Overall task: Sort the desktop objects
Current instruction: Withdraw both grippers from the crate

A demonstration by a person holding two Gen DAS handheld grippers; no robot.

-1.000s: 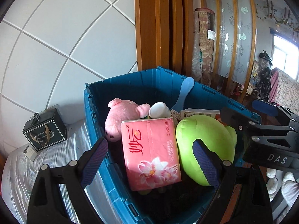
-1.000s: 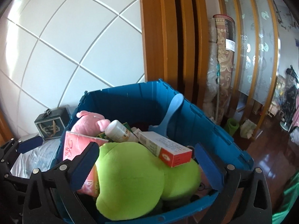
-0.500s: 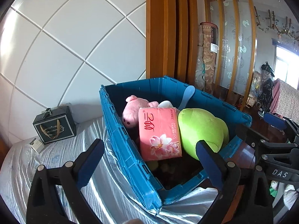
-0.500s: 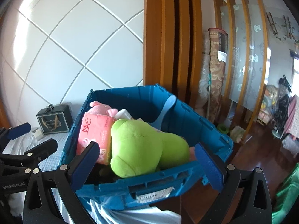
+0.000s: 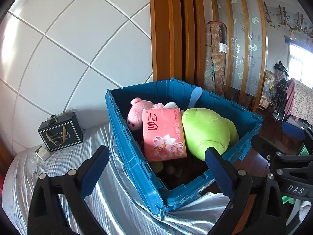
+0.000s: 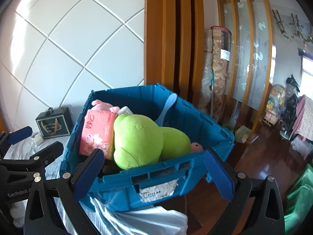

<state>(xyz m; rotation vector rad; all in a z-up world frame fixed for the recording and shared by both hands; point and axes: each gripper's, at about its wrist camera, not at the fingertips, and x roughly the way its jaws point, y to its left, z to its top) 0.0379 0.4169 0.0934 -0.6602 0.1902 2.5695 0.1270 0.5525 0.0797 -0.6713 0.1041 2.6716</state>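
Note:
A blue plastic crate [image 5: 135, 162] [image 6: 164, 178] stands on a table with a silvery white cloth [image 5: 74, 176]. It holds a pink tissue pack [image 5: 163, 135] [image 6: 95, 133], a green plush toy [image 5: 207, 131] [image 6: 140, 137], a pink pig plush [image 5: 137, 113] [image 6: 97, 103], a white bottle [image 5: 171, 105] and a blue spoon [image 5: 195, 96] [image 6: 168, 105]. My left gripper [image 5: 156, 170] is open and empty, held back from the crate's near left corner. My right gripper [image 6: 154, 174] is open and empty in front of the crate's near wall.
A dark gift box [image 5: 60, 133] [image 6: 53, 124] and a small white box [image 5: 43, 152] sit on the cloth left of the crate by the white tiled wall. Wooden slats [image 5: 172, 29] and a rolled carpet [image 5: 216, 54] stand behind. The wooden floor [image 6: 273, 156] lies to the right.
Both grippers have pulled back and away from the crate, so the crate looks smaller. Both stay open and empty. The objects inside have not moved.

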